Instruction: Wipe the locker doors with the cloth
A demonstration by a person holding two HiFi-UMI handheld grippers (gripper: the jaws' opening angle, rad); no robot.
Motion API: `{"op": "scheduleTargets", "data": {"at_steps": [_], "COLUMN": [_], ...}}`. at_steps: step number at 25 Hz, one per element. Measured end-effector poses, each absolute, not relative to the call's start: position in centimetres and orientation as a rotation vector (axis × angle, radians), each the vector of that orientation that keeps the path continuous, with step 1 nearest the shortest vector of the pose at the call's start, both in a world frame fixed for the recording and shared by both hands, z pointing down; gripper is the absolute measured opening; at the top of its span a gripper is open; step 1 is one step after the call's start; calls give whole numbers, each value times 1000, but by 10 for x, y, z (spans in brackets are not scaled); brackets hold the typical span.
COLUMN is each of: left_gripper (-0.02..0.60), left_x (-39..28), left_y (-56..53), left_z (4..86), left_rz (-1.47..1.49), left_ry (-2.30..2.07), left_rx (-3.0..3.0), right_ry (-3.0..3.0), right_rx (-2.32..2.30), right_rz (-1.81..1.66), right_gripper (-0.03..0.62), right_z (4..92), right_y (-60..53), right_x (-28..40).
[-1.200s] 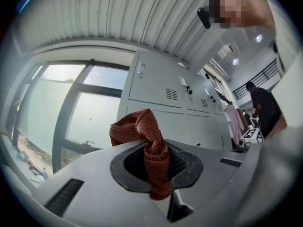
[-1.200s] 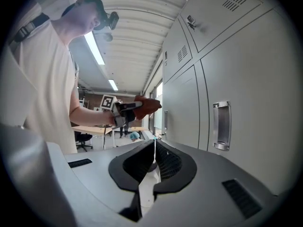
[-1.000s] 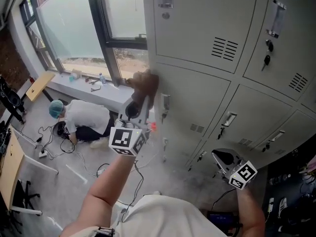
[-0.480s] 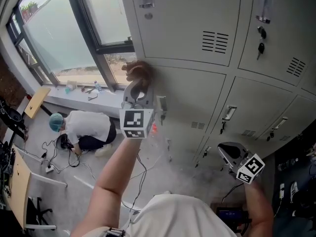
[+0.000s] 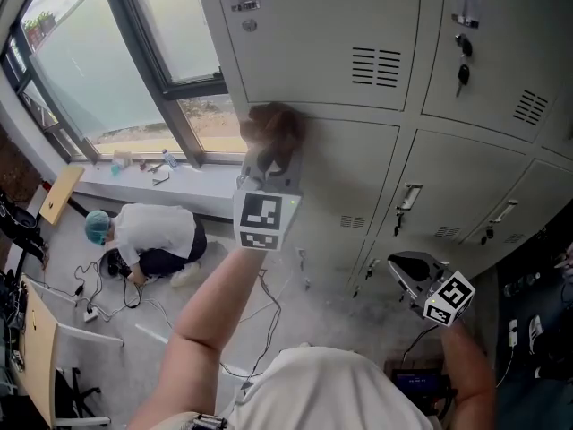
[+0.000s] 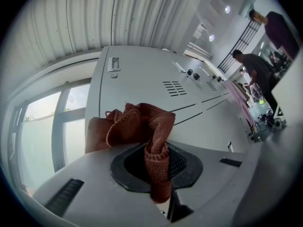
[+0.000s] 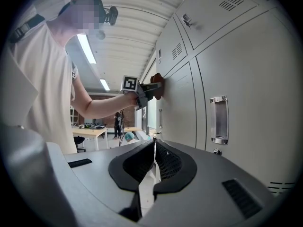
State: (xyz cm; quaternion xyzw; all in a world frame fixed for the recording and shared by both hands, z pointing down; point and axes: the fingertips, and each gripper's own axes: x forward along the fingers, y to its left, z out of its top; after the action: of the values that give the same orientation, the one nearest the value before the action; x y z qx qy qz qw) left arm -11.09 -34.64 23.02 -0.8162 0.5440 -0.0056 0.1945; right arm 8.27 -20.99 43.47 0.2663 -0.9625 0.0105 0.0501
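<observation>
A rust-brown knitted cloth (image 5: 273, 131) is bunched against the grey locker door (image 5: 358, 177), near that door's top left corner. My left gripper (image 5: 269, 164) is shut on the cloth and presses it to the metal. In the left gripper view the cloth (image 6: 142, 126) hangs out between the closed jaws, with the lockers (image 6: 151, 84) stretching away behind it. My right gripper (image 5: 414, 274) hangs low at the right, jaws shut with nothing between them. The right gripper view shows the left gripper (image 7: 150, 90) and the cloth (image 7: 158, 85) on the door.
Grey lockers (image 5: 501, 52) with handles (image 5: 409, 195) and keys (image 5: 462, 47) fill the wall. A window (image 5: 134, 52) and its sill lie to the left. A person (image 5: 143, 236) in a blue cap crouches on the floor among cables. A wooden table edge (image 5: 31, 365) is at far left.
The left gripper and the cloth have slid rightward along the locker door, from its left edge toward its middle. The right gripper has stayed low at the right.
</observation>
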Motion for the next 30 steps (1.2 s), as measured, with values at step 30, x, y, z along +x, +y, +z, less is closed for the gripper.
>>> {"op": "scheduleTargets", "data": {"at_steps": [30], "left_gripper": [41], "left_x": [109], "left_y": [-287], "left_z": [263], "left_rz": [-200], "left_ry": [858], "left_rx": [-2380], "right_ry": [-2898], "right_rx": [905], "right_rz": [126], "right_gripper": [17], "right_z": [444], "right_y": [-203], "right_x": [111]}}
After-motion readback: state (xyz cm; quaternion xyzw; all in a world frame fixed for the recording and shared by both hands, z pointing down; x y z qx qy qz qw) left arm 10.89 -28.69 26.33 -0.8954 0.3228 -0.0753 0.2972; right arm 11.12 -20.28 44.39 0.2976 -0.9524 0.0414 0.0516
